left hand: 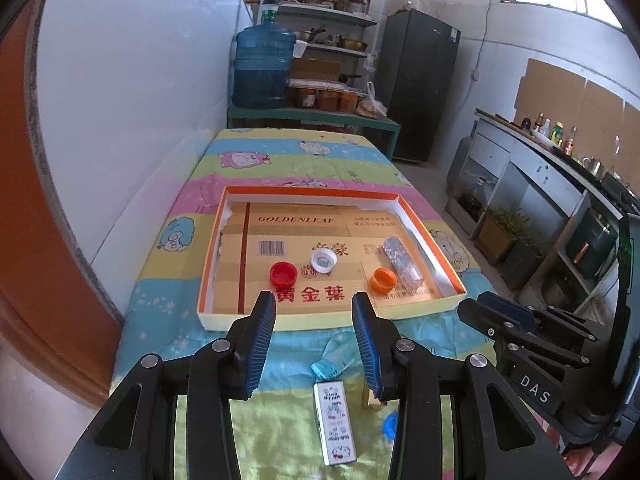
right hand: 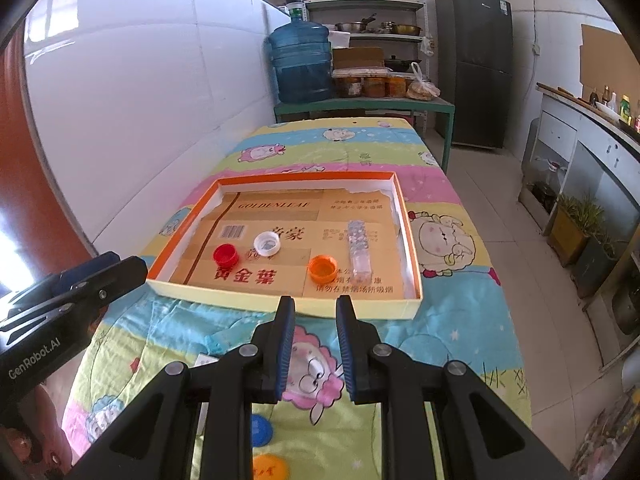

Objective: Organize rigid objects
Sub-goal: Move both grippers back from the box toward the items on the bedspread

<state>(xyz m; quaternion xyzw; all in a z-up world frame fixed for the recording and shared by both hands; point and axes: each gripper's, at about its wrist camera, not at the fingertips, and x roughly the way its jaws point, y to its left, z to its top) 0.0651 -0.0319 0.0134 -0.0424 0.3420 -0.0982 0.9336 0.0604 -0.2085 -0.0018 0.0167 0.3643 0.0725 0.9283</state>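
Hovering empty near the tray [left hand: 424, 314], both grippers should be approaching the white case [left hand: 335, 424] squarely, left gripper [left hand: 314, 312] part-open, right gripper [right hand: 315, 316] narrowly parted.

my left wrist camera looks forward and down along my left gripper [left hand: 314, 306] from over the near end of the table [left hand: 168, 312], close above the cloth. my right wrist camera looks the same way past my right gripper [right hand: 315, 311], set further right. both share the shallow box [left hand: 240, 192], its caps, the water jug [right hand: 300, 64] and the shelves [right hand: 362, 4]; each catches the other gripper at its edge.
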